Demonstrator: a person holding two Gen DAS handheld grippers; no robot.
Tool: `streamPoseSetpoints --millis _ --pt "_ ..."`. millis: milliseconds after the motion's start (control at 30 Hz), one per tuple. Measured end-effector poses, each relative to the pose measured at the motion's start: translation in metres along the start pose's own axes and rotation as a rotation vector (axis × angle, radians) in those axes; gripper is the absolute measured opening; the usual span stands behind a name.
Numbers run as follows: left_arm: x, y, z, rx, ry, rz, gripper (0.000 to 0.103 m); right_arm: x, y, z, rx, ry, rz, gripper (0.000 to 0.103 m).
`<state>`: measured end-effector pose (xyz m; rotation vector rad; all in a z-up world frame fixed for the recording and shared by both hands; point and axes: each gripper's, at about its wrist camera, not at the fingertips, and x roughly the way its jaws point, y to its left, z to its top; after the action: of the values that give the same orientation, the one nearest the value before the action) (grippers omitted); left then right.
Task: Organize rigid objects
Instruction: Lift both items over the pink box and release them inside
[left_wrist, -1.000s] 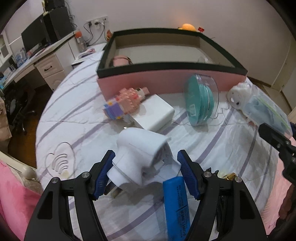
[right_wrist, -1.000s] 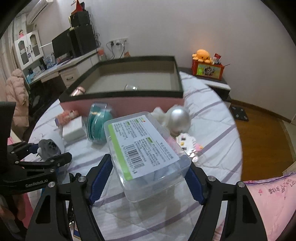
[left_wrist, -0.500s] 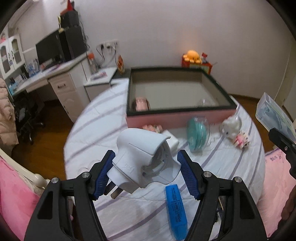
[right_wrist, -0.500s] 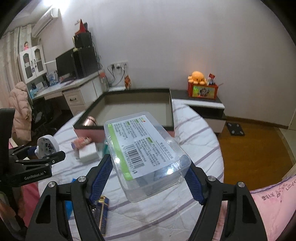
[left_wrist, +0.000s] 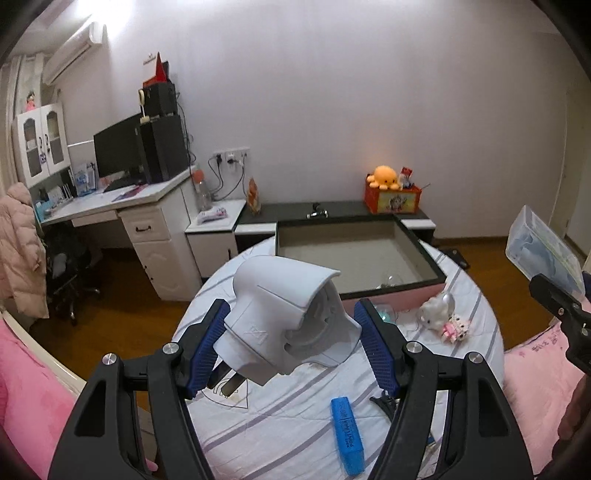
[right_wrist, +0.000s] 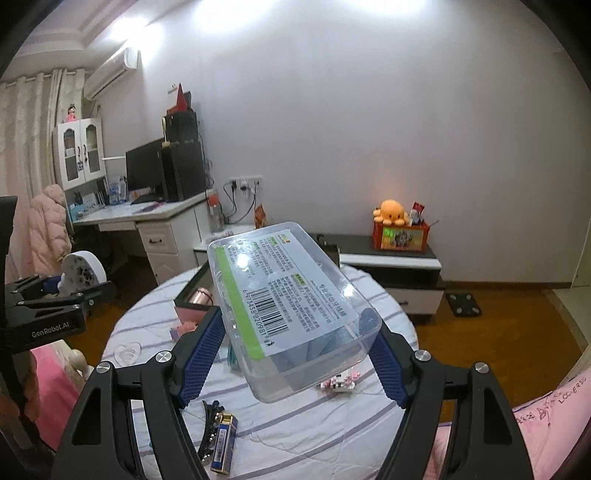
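White plastic fills the left gripper (left_wrist: 291, 339), its pads pinching a plug adapter (left_wrist: 288, 317), while the right gripper (right_wrist: 297, 341) clamps a clear labelled case (right_wrist: 291, 310); both hang above the bed (left_wrist: 295, 417), mid-carry. Next, I judge, each must travel over the pink tray (left_wrist: 354, 254) at the bed's far edge and release; inside, near its corners, sit a copper cylinder (right_wrist: 201, 297) and something clear.

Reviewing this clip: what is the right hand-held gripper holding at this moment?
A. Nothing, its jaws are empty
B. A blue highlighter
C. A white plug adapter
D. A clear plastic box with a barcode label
D: in the right wrist view the right hand-held gripper has its blue pads pressed on both sides of the clear plastic box, held up above the bed, its barcode label facing up.
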<state>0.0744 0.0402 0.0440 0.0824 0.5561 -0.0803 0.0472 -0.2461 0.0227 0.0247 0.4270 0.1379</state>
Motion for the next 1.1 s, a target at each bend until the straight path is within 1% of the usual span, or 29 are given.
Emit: streamPoseSetpoints --millis 100,200,600,900,1100 --pt "-0.009 -0.003 0.0 0.006 -0.028 0.011 0.071 -0.008 0.0 0.001 -0.004 -0.022 -0.001 0.076" --pt "-0.015 -0.005 0.0 0.005 -0.042 0.003 0.071 -0.013 0.002 0.002 -0.011 -0.036 -0.004 0.076" --pt "-0.011 -0.006 -0.001 -0.005 -0.024 0.016 0.071 -0.014 0.002 -0.001 -0.011 -0.033 -0.006 0.076" --pt "0.004 -0.006 0.001 -0.008 -0.002 0.029 0.071 -0.009 0.001 0.0 -0.01 -0.028 -0.006 0.076" --pt "0.03 -0.006 0.014 0.001 -0.003 0.009 0.071 0.013 0.005 0.007 -0.028 -0.018 -0.006 0.076"
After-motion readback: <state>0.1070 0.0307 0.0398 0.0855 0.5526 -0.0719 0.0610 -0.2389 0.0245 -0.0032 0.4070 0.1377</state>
